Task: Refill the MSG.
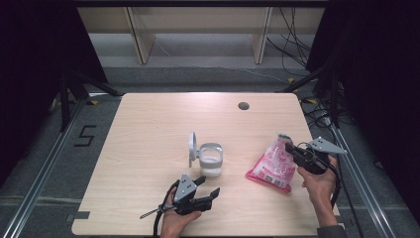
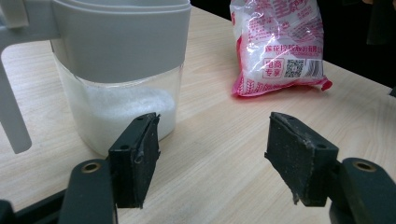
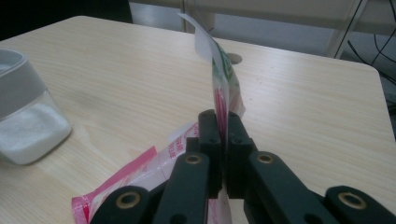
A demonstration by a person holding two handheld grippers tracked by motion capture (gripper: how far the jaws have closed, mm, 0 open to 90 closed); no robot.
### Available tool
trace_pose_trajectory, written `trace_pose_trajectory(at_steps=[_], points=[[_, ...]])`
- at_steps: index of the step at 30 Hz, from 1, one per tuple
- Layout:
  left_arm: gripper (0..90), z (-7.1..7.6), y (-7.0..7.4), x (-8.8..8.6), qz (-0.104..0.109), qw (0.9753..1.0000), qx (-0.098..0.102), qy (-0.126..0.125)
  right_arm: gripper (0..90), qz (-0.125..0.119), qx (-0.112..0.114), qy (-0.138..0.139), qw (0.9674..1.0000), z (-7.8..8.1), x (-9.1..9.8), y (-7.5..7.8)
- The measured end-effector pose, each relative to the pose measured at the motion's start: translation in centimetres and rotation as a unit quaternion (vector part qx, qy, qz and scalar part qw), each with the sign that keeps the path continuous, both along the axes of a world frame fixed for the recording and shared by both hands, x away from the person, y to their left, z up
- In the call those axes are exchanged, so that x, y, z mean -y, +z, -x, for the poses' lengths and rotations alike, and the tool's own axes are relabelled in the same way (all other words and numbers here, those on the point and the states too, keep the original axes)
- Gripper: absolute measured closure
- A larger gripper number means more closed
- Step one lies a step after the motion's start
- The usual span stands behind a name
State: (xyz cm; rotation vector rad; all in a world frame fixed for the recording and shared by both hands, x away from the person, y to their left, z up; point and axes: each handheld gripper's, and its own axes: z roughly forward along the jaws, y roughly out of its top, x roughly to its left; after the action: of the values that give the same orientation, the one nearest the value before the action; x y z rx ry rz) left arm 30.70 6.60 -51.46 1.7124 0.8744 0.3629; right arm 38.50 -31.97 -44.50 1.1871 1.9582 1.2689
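A clear jar [image 1: 211,159] with a grey rim and its flip lid [image 1: 192,148] standing up holds white grains; it stands mid-table and looms close in the left gripper view [image 2: 116,70]. A pink and white bag [image 1: 273,164] lies to its right, its top edge pinched upward. My right gripper [image 1: 296,150] is shut on that top edge, and the film [image 3: 219,79] rises between the closed jaws. My left gripper [image 1: 207,186] rests open near the front edge, just short of the jar; nothing lies between its pads [image 2: 140,154]. The bag's lower end [image 2: 280,46] lies beyond them.
The wooden table [image 1: 148,124] has a round cable hole [image 1: 243,105] near its far edge. Shelving legs and loose cables sit on the floor beyond. Metal rails run along both sides of the table.
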Motion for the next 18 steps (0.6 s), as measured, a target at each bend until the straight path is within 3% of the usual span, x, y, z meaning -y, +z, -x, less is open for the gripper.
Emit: trace_pose_trajectory(at_steps=[1,2,3,5,8,10,12,13,15,17,18], points=[[33.8,-0.1,0.0,0.0,0.006,1.0000,0.001,-0.001,88.6,0.002,-0.009,-0.011,0.9999,0.2,-0.2,0.0],[33.7,0.0,0.0,0.0,0.011,0.9999,0.000,0.002,88.6,0.002,-0.003,-0.010,0.9999,0.1,-0.2,0.0],[33.7,-0.1,0.0,-0.2,0.001,1.0000,0.000,0.002,88.5,0.014,-0.002,-0.005,0.9999,0.0,-0.1,-0.1],[33.5,0.0,0.0,-0.2,0.003,1.0000,-0.002,0.005,88.1,0.017,-0.011,-0.020,0.9996,0.2,-0.2,-0.1],[33.3,-0.1,0.1,-0.5,0.006,0.9999,0.001,0.011,87.1,0.033,-0.005,-0.019,0.9993,0.0,0.0,-0.3],[33.0,-0.1,0.1,-0.7,0.002,0.9999,0.000,0.014,85.8,0.013,-0.013,-0.038,0.9991,0.1,-0.2,-0.4],[32.9,-0.1,0.1,-1.0,0.007,0.9998,0.001,0.019,83.6,0.012,-0.004,-0.035,0.9993,-0.1,0.2,-0.4],[32.9,-0.2,0.1,-1.2,0.004,0.9998,0.003,0.017,83.0,0.006,-0.017,-0.037,0.9992,0.2,0.2,-0.4],[33.0,-0.2,0.2,-1.5,0.004,0.9996,0.002,0.027,82.0,0.017,-0.007,-0.029,0.9994,0.0,0.5,-0.4],[33.0,-0.2,0.2,-1.8,0.003,0.9996,0.002,0.029,80.6,-0.003,-0.011,-0.047,0.9988,0.1,0.2,-0.5],[33.0,-0.2,0.2,-1.8,0.016,0.9994,0.006,0.031,79.4,0.016,-0.002,-0.034,0.9993,-0.1,0.6,-0.6]])
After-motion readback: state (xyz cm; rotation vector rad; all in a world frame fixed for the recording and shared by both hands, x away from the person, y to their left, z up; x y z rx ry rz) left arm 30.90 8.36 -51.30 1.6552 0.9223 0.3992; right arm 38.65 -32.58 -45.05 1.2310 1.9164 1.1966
